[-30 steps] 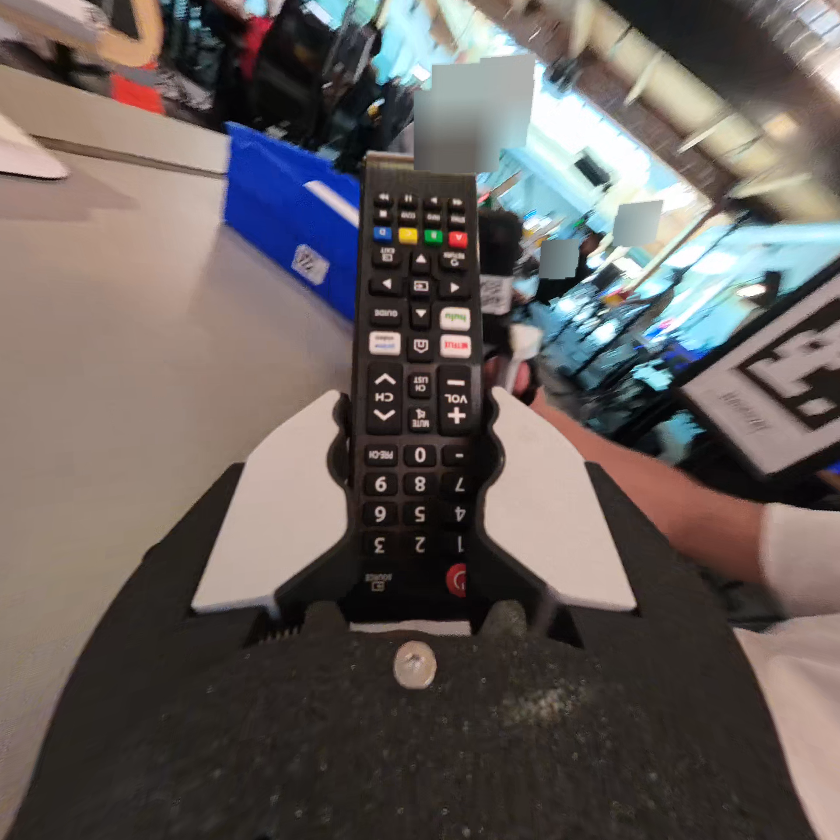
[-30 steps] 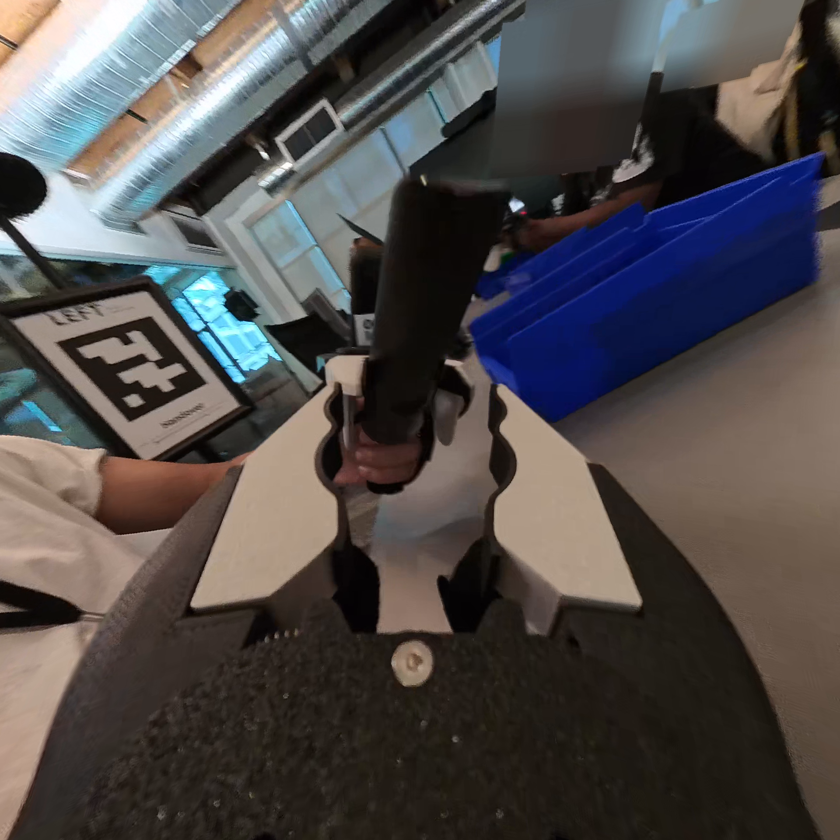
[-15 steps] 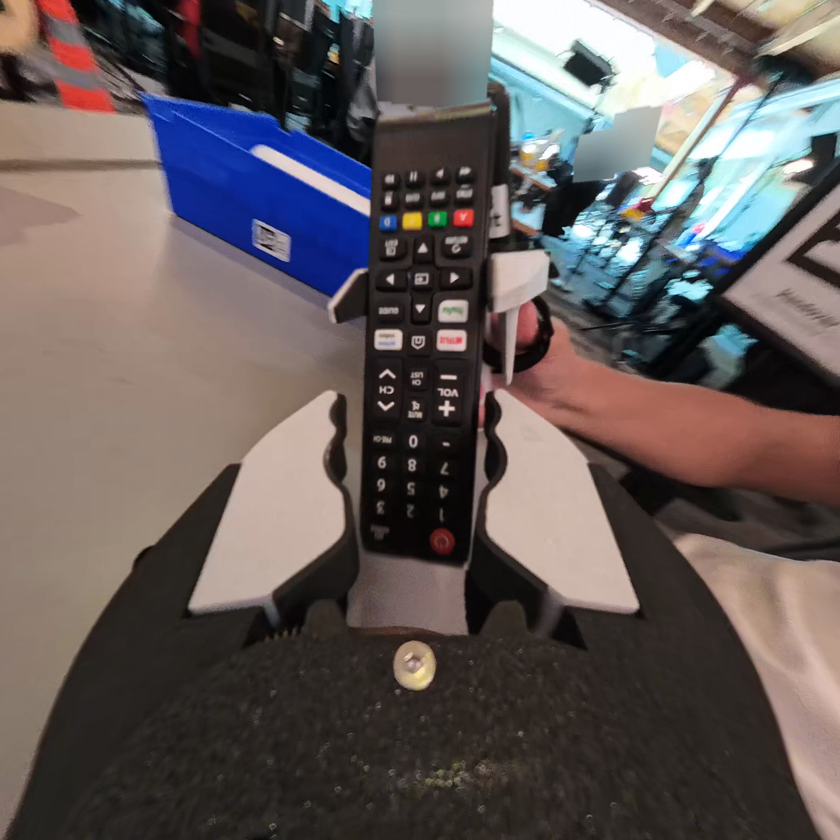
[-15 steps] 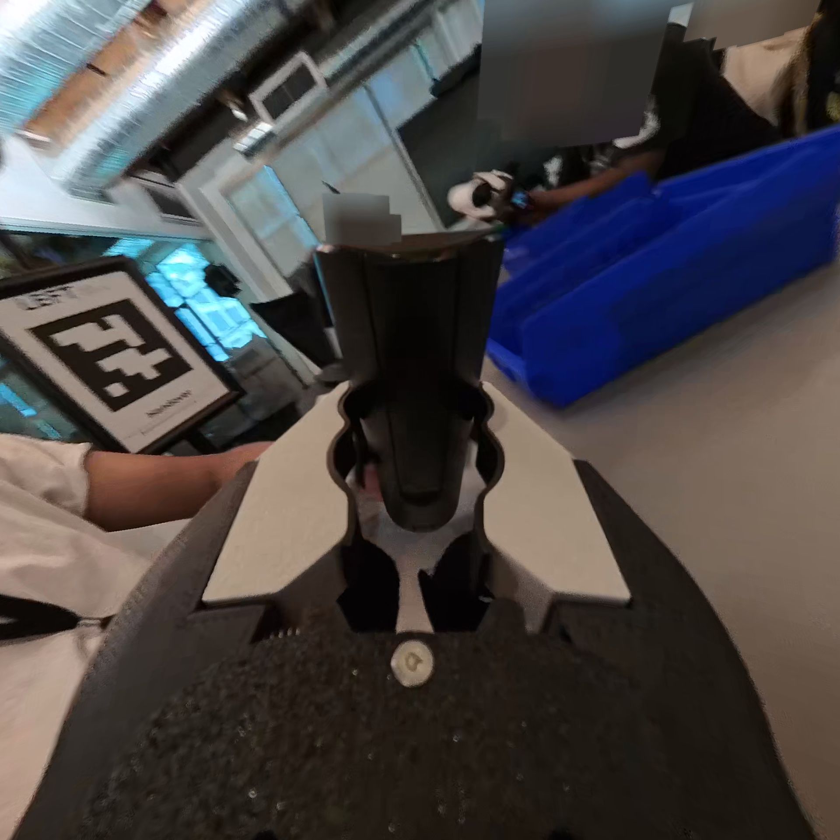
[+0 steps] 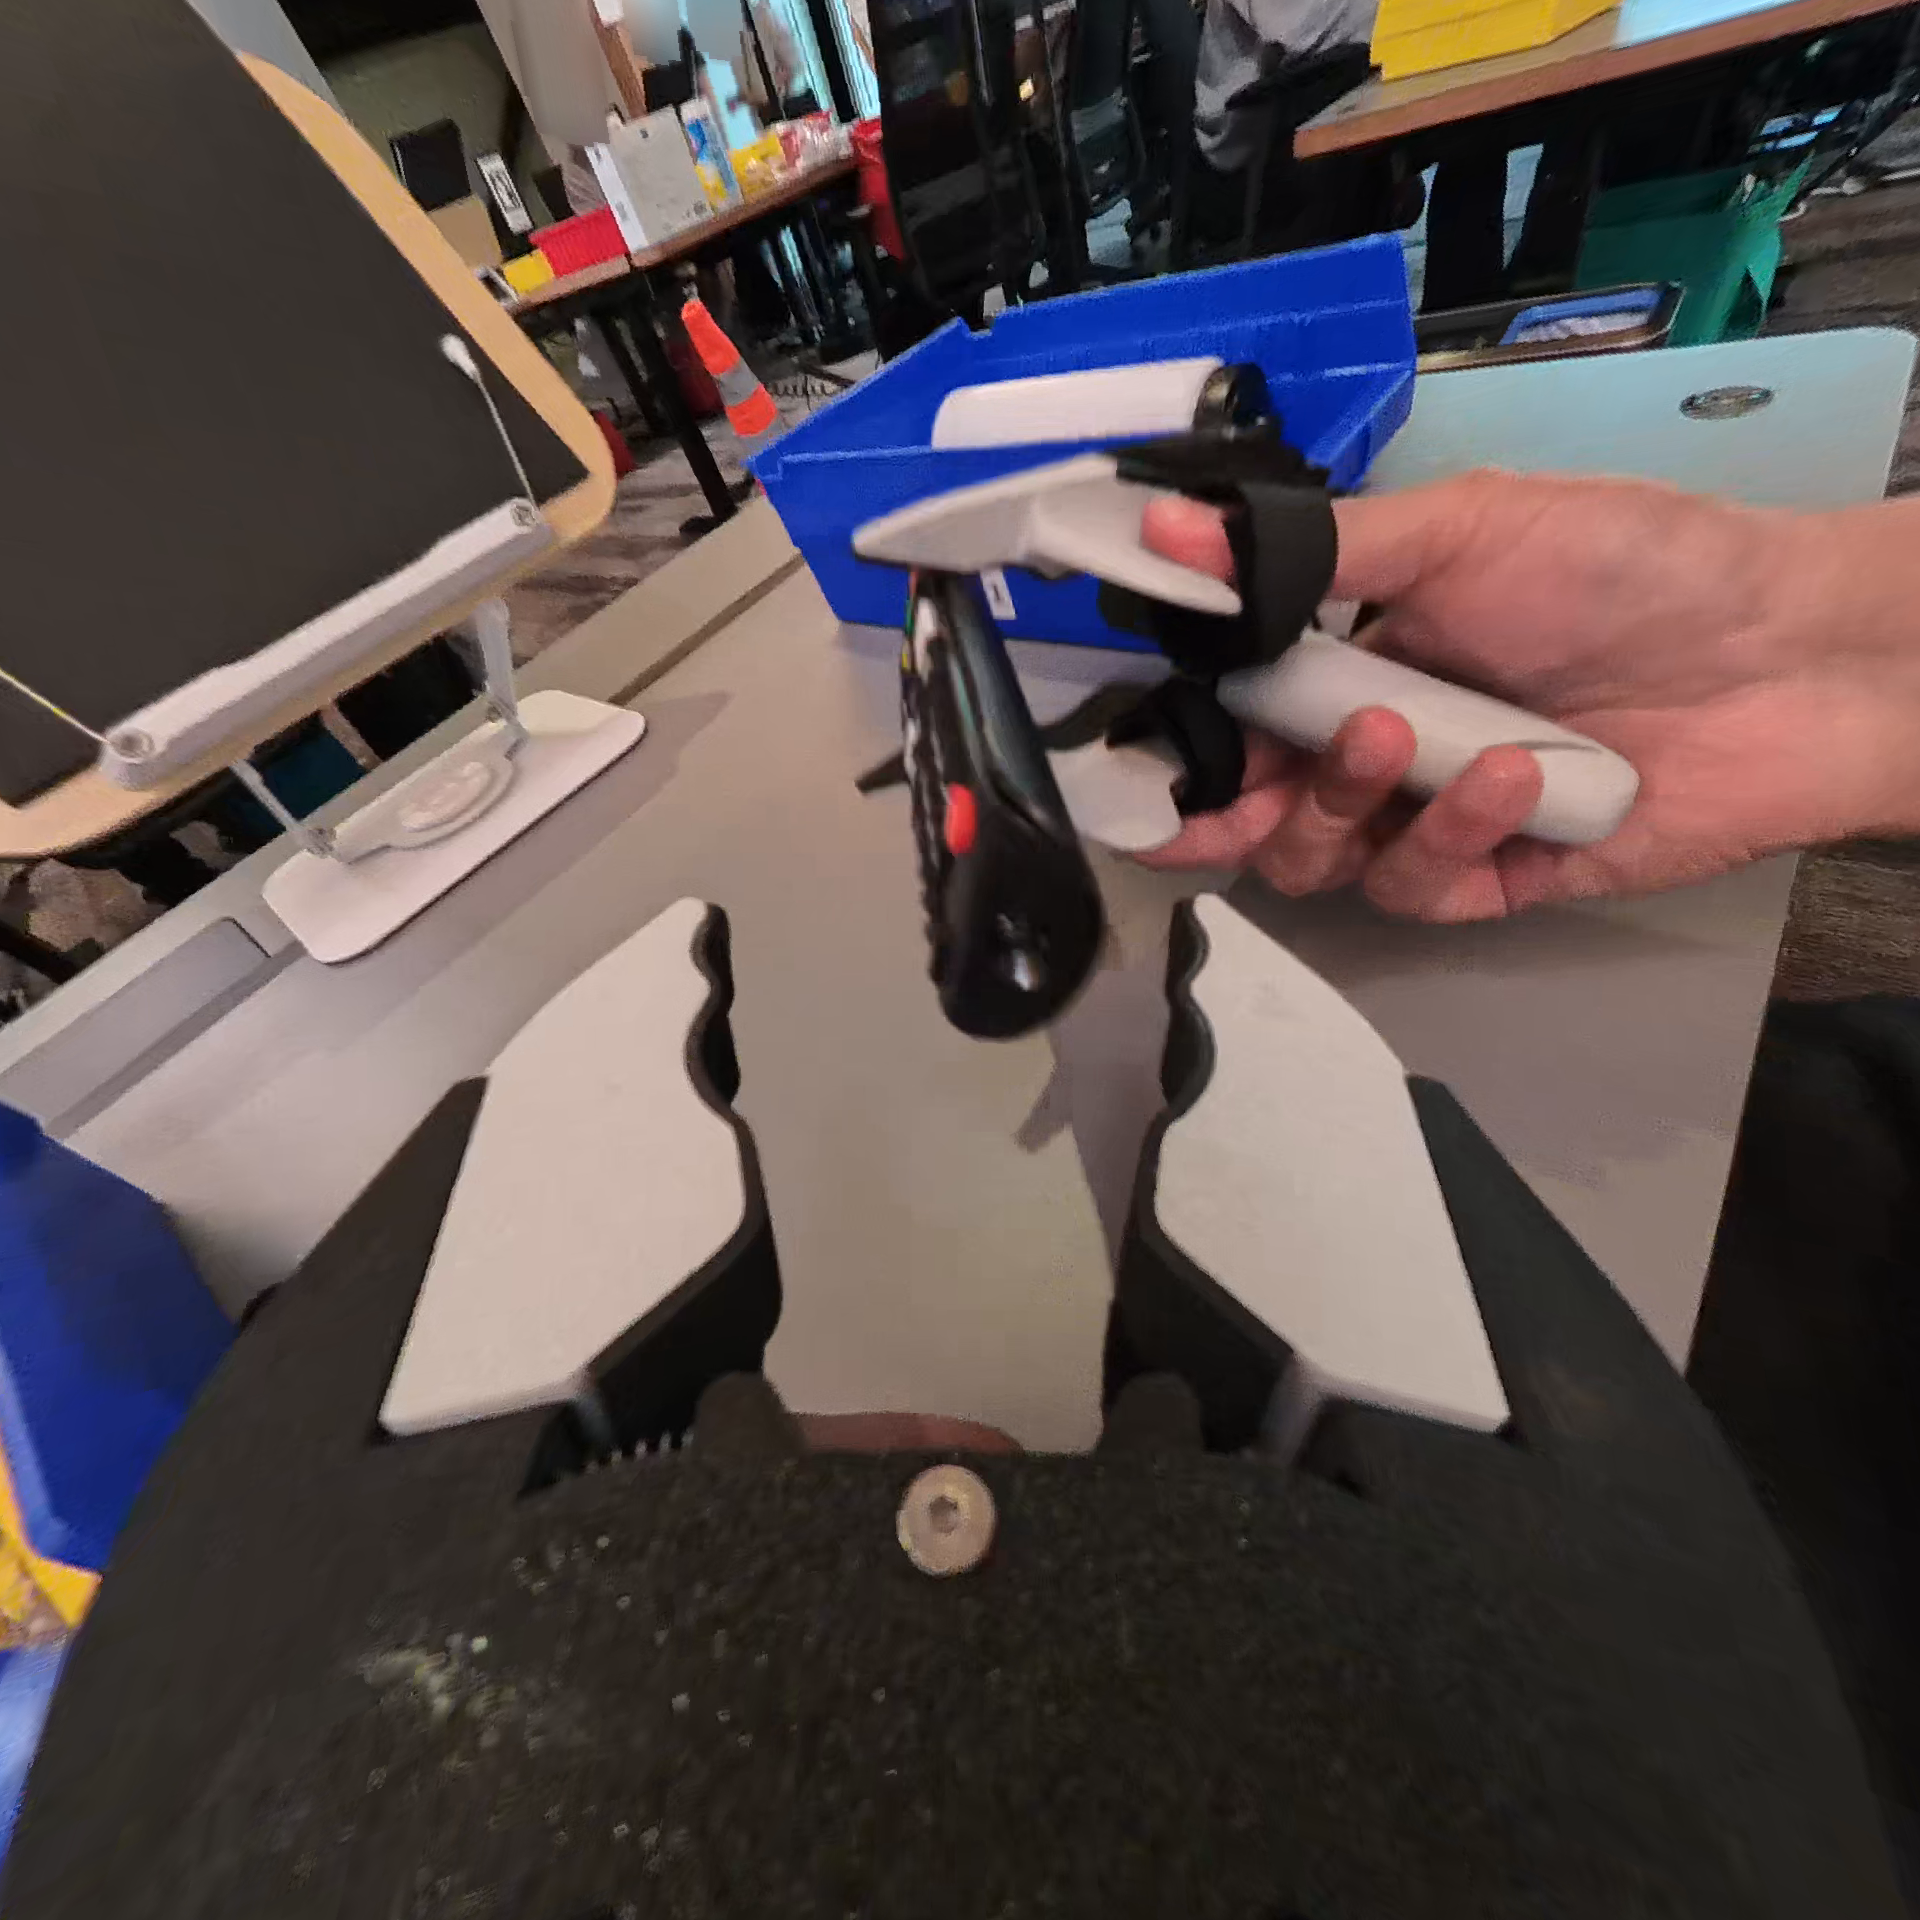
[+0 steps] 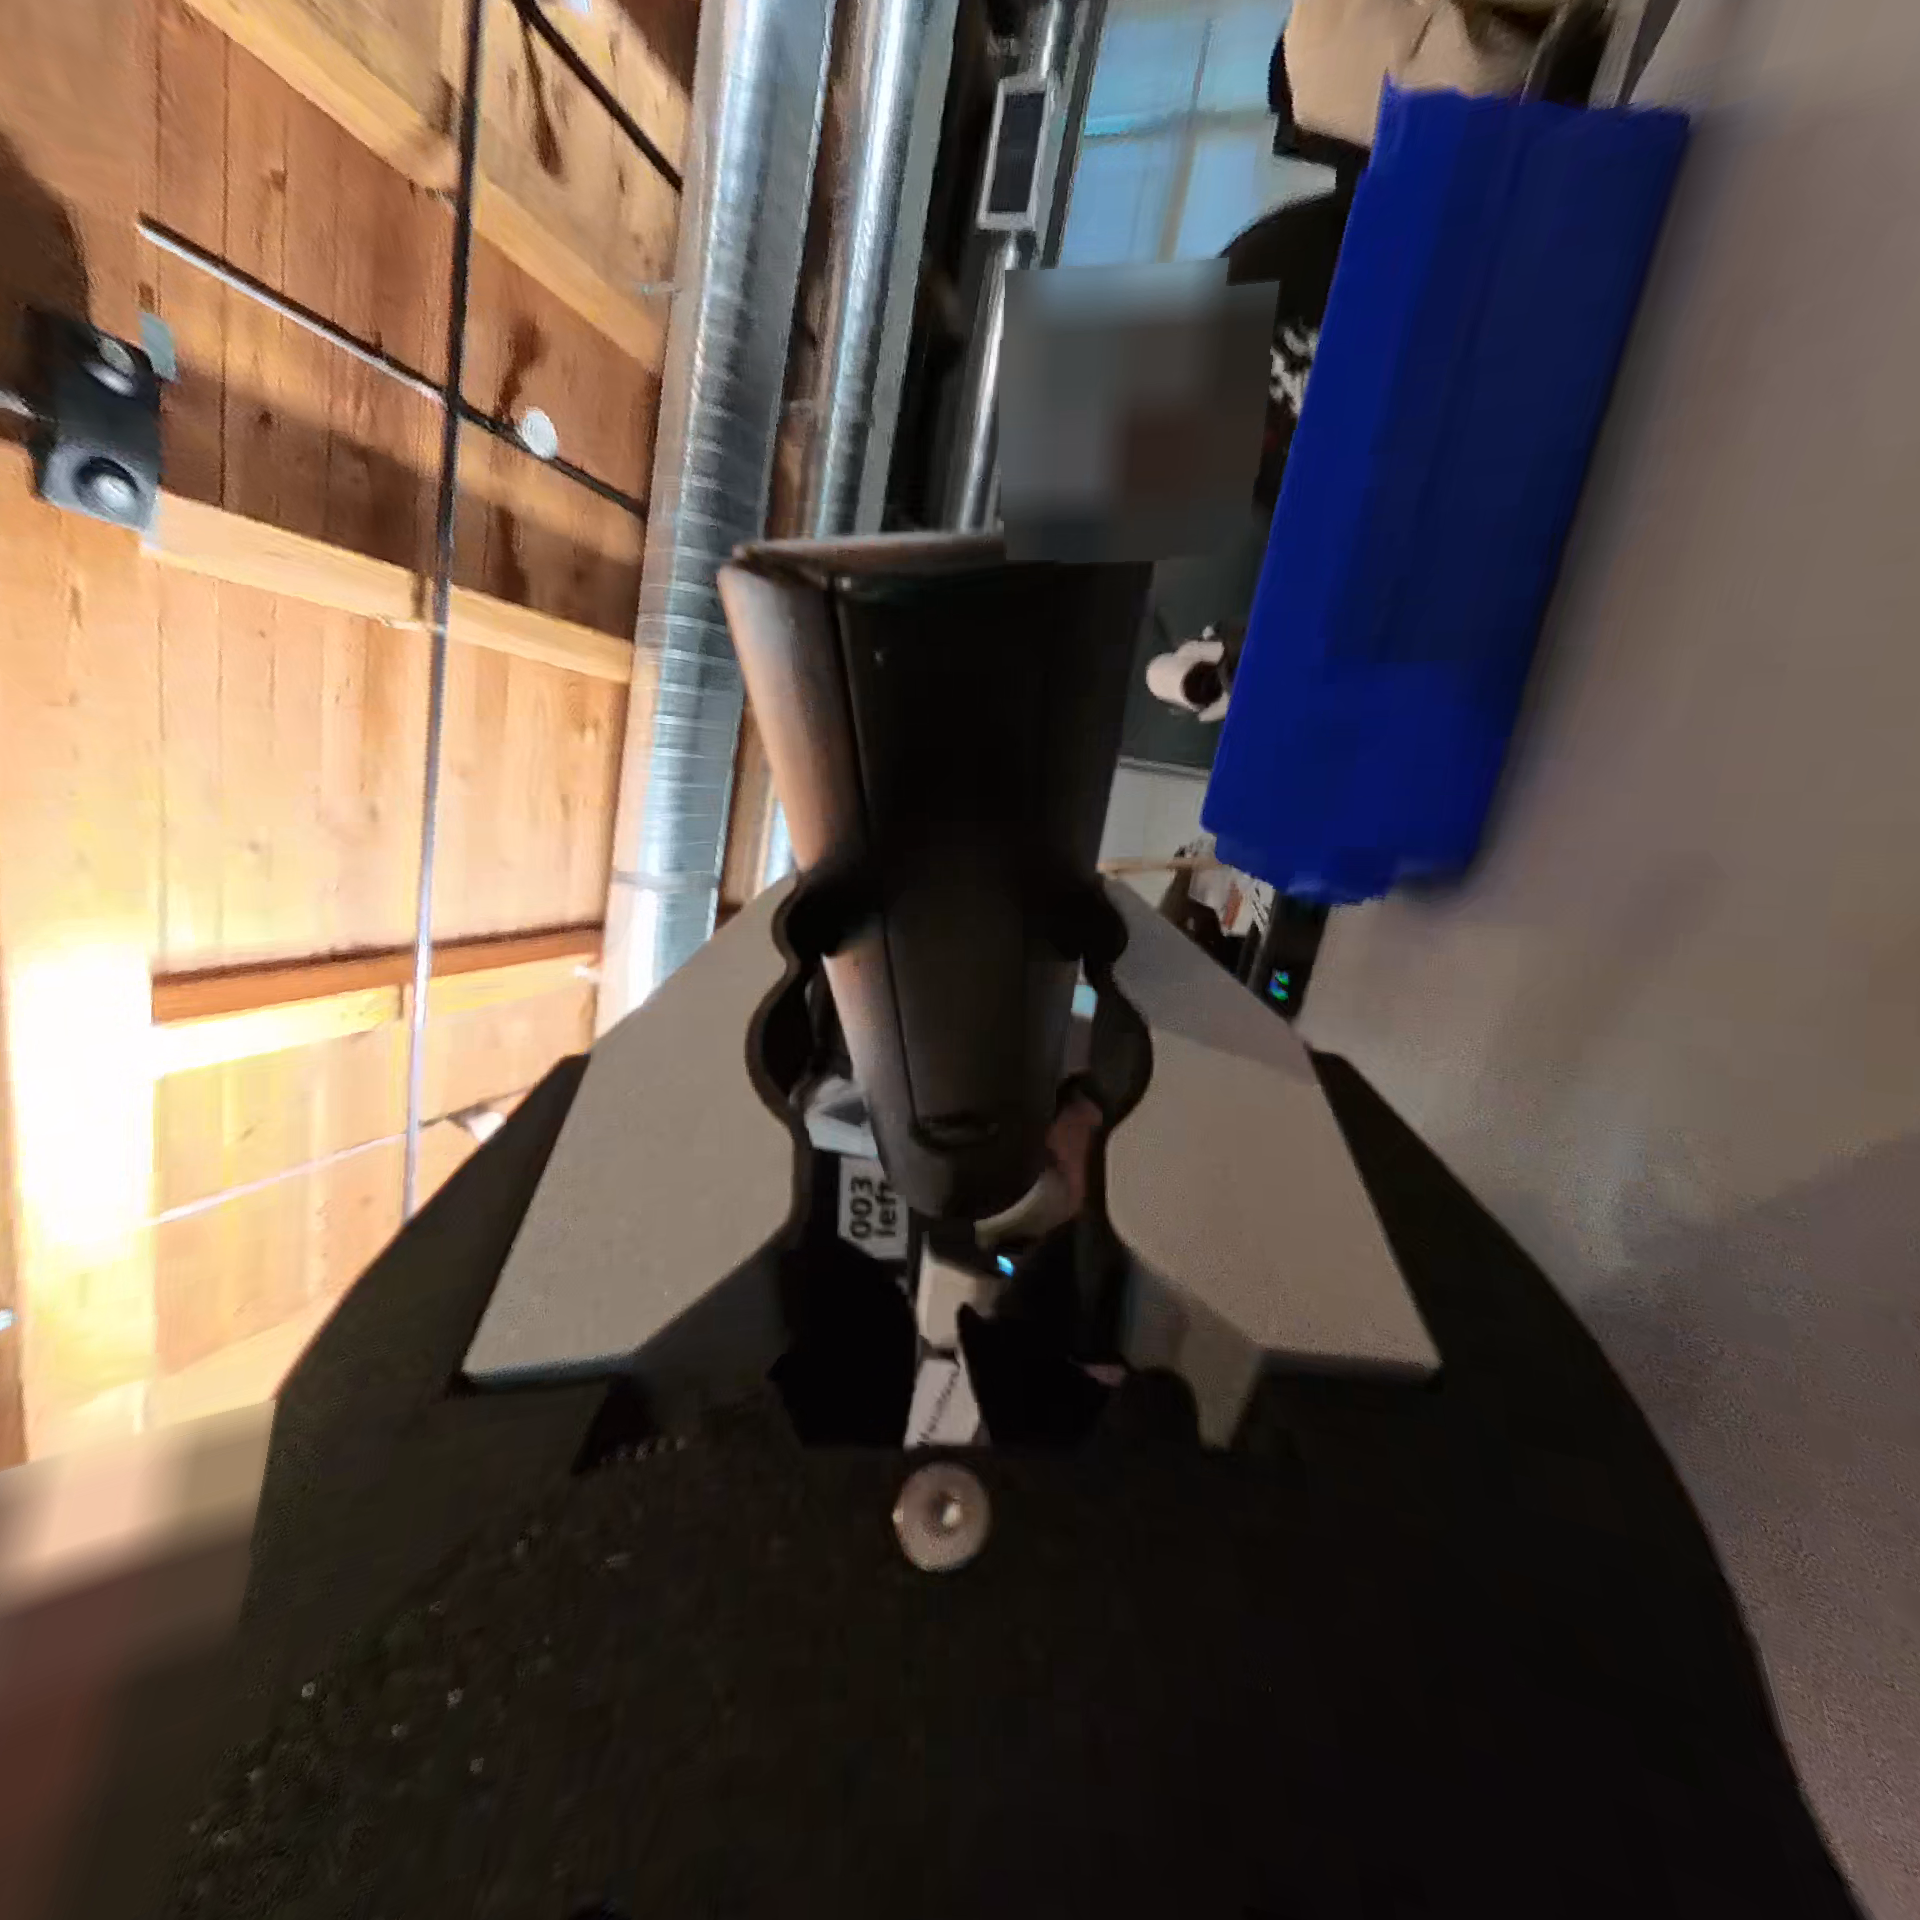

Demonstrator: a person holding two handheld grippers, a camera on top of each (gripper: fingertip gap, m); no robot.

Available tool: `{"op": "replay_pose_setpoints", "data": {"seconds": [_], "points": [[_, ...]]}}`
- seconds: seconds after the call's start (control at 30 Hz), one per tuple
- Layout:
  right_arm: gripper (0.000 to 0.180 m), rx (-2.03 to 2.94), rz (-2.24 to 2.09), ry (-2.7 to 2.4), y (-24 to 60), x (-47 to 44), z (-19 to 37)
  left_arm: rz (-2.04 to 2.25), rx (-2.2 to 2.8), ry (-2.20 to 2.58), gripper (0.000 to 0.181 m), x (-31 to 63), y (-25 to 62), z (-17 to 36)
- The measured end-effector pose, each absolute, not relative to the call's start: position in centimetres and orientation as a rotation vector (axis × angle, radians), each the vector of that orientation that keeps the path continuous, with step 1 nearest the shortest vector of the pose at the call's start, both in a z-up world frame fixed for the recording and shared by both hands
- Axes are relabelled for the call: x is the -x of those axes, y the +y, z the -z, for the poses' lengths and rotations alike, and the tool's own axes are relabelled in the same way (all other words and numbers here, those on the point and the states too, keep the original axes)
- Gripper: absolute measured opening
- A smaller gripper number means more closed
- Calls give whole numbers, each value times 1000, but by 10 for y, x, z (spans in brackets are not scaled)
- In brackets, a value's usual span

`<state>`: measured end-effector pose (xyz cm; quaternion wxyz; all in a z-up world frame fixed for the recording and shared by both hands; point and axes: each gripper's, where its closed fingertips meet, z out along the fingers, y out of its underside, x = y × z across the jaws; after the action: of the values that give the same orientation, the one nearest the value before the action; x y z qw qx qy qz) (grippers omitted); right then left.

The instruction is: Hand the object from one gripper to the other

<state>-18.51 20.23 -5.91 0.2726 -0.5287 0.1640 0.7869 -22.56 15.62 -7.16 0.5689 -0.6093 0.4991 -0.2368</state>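
The black remote (image 5: pixel 987 831) hangs tilted in the air over the grey table (image 5: pixel 644 883), its buttons facing left. My right gripper (image 5: pixel 982 686), held sideways in a person's hand (image 5: pixel 1558 675), is shut on the remote's far part. In the right wrist view the right gripper (image 6: pixel 951 904) clamps the remote (image 6: pixel 966 748), whose plain back shows. My left gripper (image 5: pixel 945 925) is open and empty, its white fingers (image 5: pixel 613 1143) spread just below the remote's near end, not touching it.
A blue bin (image 5: pixel 1143 343) stands on the table behind the right gripper; it also shows in the right wrist view (image 6: pixel 1455 468). A dark board on a white stand (image 5: pixel 260 416) is at the left. Another blue thing (image 5: pixel 62 1351) is at the lower left edge.
My left gripper has opened, let go of the remote and drawn back. My right gripper has shut on the remote and rolled onto its side with it.
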Motion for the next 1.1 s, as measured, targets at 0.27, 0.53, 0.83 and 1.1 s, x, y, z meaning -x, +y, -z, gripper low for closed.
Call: {"op": "replay_pose_setpoints", "data": {"seconds": [0.27,0.53,0.83,1.1], "points": [[51,1340,-2126,284,198,203,45,450,1314,1224,34,234,154,63],[38,1697,-1557,-274,195,201,67,574,1384,1206,23,257,173,51],[60,1534,-623,-862,189,184,52,154,1214,1451,23,271,178,61],[37,1418,-32,-1245,178,218,96,81,1101,1609,23,249,151,86]]}}
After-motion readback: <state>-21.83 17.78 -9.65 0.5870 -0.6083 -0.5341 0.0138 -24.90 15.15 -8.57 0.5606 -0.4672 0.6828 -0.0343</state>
